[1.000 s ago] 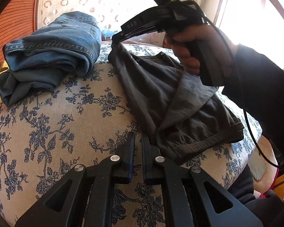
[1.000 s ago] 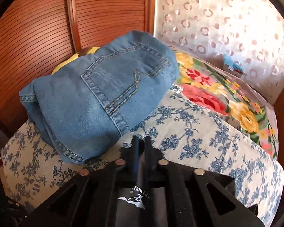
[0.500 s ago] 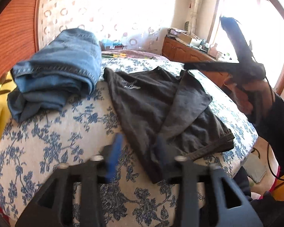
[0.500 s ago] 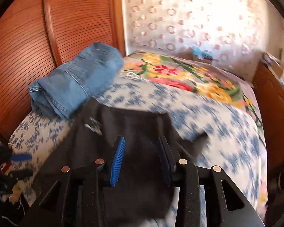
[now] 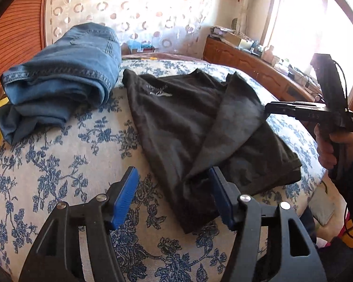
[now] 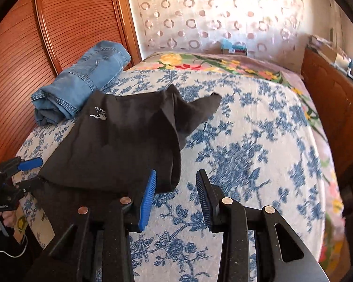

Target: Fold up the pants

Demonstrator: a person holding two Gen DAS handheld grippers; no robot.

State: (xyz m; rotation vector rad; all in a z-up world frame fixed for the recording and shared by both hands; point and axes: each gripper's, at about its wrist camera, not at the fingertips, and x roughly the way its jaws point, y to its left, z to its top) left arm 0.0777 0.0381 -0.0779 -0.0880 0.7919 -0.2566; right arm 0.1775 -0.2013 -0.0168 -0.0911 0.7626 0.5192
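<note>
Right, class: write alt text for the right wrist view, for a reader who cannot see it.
Dark pants lie partly folded on a bed with a blue floral cover, beside folded blue jeans. The open right gripper hangs just above the cover, nothing between its blue pads; the left gripper shows at the left edge.

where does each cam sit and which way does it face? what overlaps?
Left wrist: on the left tool, angled down across the bed toward the window; sees black pants, folded jeans, own open fingers, the right tool and its hand.
Right wrist: on the right tool, angled down toward the wooden wardrobe and patterned wall; own open fingers, left tool at the left edge.
Shared: pants, jeans, bed.
</note>
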